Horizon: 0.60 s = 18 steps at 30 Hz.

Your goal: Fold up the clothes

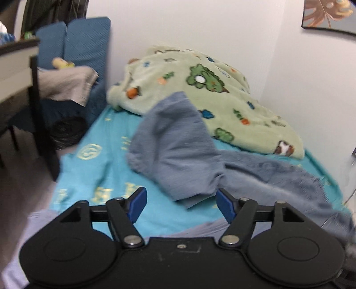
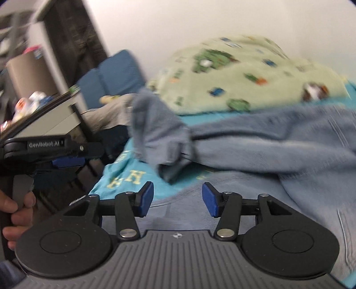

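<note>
Left wrist view blurs the grey-blue garment (image 1: 178,146), which lies crumpled across the turquoise bed sheet (image 1: 93,169), its right end cut off at the frame edge, a green cartoon blanket (image 1: 200,89) heaped beyond. Left gripper (image 1: 181,205) and right gripper (image 2: 178,199) both hover spread wide, empty, over bare sheet at the near edge; the person's hand (image 2: 15,213) is partly cropped.

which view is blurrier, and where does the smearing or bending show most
Right wrist view is blurrier: the blue-grey garment and green blanket smear with motion, though the right gripper stays sharp. Left wrist view is crisper, softening at the garment's right edge; fisheye bends the wall picture.
</note>
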### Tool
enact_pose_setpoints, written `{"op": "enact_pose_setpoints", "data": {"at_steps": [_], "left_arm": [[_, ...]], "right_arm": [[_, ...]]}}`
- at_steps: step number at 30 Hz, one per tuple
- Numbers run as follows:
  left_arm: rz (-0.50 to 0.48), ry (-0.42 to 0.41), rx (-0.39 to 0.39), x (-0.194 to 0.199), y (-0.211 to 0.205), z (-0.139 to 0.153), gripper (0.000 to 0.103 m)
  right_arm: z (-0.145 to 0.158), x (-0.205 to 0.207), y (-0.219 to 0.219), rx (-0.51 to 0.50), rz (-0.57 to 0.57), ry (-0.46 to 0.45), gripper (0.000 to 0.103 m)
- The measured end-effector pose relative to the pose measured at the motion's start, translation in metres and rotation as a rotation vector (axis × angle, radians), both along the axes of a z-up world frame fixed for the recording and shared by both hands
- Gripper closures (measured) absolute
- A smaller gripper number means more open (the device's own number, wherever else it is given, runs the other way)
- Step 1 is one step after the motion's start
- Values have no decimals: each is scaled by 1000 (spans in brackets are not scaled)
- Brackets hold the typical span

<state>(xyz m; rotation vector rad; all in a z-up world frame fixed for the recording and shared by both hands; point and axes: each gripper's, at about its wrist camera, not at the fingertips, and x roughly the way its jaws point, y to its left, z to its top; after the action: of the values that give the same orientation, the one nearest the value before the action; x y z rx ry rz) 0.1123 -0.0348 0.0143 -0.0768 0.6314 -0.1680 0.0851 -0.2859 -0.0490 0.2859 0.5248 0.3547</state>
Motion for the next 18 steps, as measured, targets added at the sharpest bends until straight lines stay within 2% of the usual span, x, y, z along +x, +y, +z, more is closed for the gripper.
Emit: {"op": "enact_pose_setpoints", "data": {"at_steps": [5,8,11,13,18], "left_arm": [[12,9,4,-21,18,-1,35],[3,-22,42,-31,26,0,35],[15,-54,20,-37,44,0,32],[15,-63,-8,-38,57,-1,32],[14,-78,-58,-29,73,-11,30]], "right_arm": [[6,-15,28,-184,85,-88,50],[8,-11,47,-349,141,-139,50],[12,1,67,-536,202,-202,50],[12,21,87,-688,287,-236,49],[-14,71,147,-1052,566,-264,43]]}}
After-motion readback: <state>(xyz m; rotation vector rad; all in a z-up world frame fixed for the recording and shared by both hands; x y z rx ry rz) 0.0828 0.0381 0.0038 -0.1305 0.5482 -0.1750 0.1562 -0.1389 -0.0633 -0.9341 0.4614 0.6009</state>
